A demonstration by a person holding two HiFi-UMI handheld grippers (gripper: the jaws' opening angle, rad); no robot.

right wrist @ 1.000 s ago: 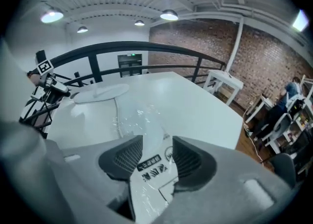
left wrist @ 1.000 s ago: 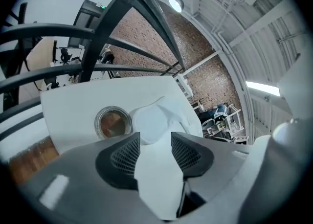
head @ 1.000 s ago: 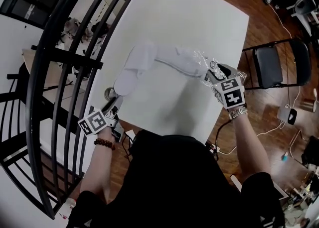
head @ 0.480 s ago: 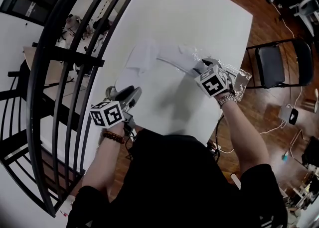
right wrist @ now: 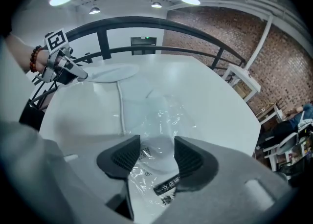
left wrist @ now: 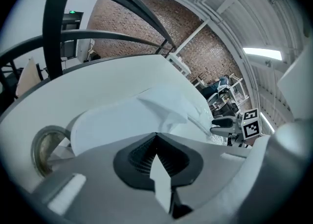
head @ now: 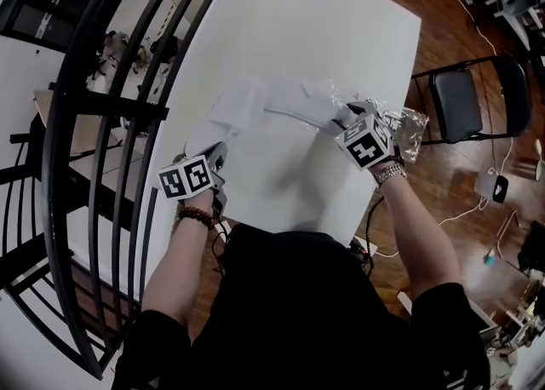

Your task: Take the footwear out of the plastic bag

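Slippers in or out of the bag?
Partly out: the slippers lie mostly bare on the table; one end is inside the plastic bag.

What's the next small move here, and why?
Probably shut the right gripper on the bag: its jaws, just opened, straddle the bag's end without pressing. The left gripper is shut on the slipper, so pinning the bag would let the slipper be pulled out.

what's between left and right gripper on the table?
Head view: white footwear spans it. One end is pinched by the left gripper, fingers just closed; the other end sits in the plastic bag under the right gripper, fingers just opened around it.
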